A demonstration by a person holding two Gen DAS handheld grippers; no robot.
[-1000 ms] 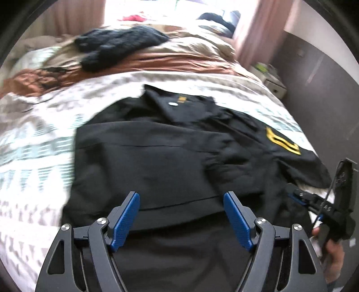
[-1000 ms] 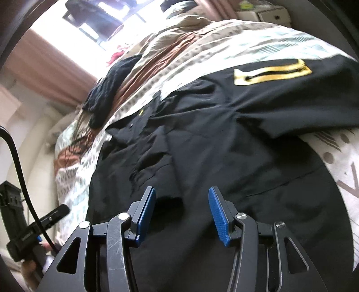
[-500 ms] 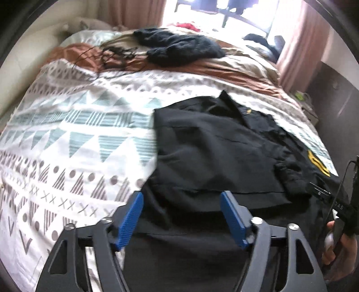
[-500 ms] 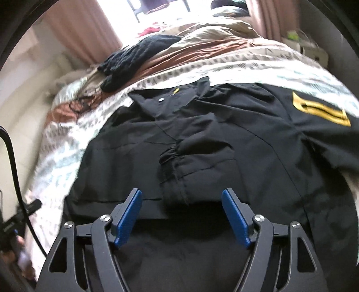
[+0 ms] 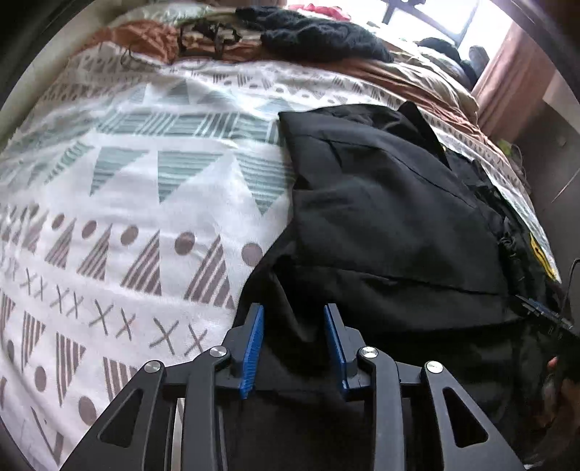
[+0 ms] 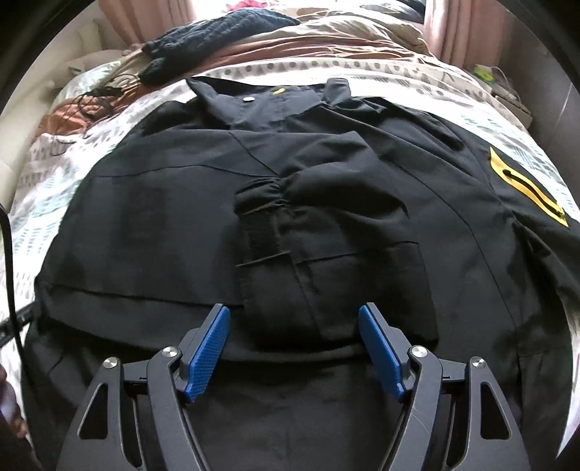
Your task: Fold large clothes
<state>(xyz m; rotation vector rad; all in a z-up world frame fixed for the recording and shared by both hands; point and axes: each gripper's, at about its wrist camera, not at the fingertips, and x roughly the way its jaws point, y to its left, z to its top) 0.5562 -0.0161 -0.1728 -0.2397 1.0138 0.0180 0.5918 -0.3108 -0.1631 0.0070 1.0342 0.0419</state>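
Observation:
A large black jacket with a yellow sleeve patch lies spread on the bed; its left sleeve is folded across the chest, cuff near the middle. In the left wrist view the jacket fills the right half. My left gripper is over the jacket's lower left corner, jaws partly closed around a raised fold of black cloth, not clamped. My right gripper is wide open and empty just above the lower hem, below the folded sleeve.
The patterned white bedspread lies left of the jacket. A dark knitted garment and cables lie at the head of the bed, on brown bedding. A bedside unit stands at the right.
My left gripper moved left to the jacket's lower left corner and its jaws narrowed. My right gripper swung to centre over the hem and opened wider.

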